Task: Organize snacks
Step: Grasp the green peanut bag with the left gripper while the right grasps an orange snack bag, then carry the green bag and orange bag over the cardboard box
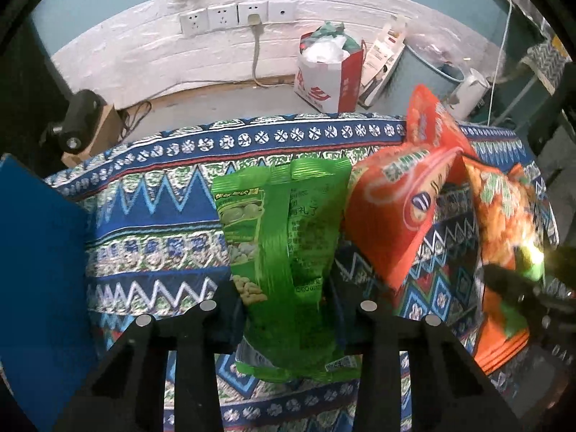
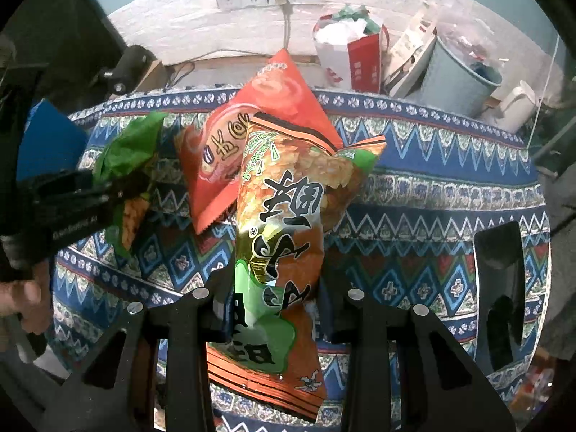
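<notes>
A green snack bag (image 1: pixel 288 223) stands upright between the fingers of my left gripper (image 1: pixel 284 306), whose pads press on its lower part. In the right wrist view that left gripper (image 2: pixel 118 194) comes in from the left with the crumpled green snack bag (image 2: pixel 126 144) in it. My right gripper (image 2: pixel 273 302) is shut on an orange and green snack bag (image 2: pixel 284 198), held upright above the cloth. The left wrist view has the right gripper (image 1: pixel 518 277) at the right edge with the orange and green snack bag (image 1: pixel 504 216). A red-orange bag (image 1: pixel 396 208) (image 2: pixel 259 108) lies between them.
A patterned tablecloth (image 1: pixel 162 223) covers the table. A blue board (image 1: pixel 36 270) stands at the left. A black frame-like object (image 2: pixel 500 288) lies at the right. Beyond the far edge are a red and white paper bag (image 1: pixel 327 72), a grey bin (image 2: pixel 457 82) and a white kettle (image 1: pixel 468 93).
</notes>
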`<state>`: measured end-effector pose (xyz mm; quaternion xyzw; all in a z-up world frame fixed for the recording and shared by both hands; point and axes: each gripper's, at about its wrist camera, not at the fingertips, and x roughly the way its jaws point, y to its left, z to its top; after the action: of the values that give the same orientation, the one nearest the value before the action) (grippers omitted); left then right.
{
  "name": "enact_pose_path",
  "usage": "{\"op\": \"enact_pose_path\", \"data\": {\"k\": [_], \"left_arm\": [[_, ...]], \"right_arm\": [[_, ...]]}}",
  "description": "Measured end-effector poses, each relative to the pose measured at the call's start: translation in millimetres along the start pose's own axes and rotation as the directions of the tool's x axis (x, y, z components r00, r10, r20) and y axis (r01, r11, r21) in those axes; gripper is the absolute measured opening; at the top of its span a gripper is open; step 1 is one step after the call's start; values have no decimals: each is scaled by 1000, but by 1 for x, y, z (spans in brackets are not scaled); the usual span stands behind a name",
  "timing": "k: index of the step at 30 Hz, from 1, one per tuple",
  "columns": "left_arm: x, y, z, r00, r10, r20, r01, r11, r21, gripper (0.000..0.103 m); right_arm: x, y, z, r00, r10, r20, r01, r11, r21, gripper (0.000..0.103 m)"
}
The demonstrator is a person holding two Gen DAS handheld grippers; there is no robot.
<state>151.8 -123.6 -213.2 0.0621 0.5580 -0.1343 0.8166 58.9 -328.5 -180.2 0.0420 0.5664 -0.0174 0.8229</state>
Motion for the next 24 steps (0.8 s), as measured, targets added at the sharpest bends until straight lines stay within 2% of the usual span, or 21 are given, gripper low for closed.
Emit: {"op": "enact_pose_path", "data": {"k": [10,24], "left_arm": [[-36,3,-15,999,17,41,-18,999,33,38],[-94,15,-37,993,33,117,-39,998,49,38]], "right_arm": [[-21,11,6,999,-6,46,7,1000,-21,34],[-56,47,7,993,19,118,-10,997,-73,34]]}}
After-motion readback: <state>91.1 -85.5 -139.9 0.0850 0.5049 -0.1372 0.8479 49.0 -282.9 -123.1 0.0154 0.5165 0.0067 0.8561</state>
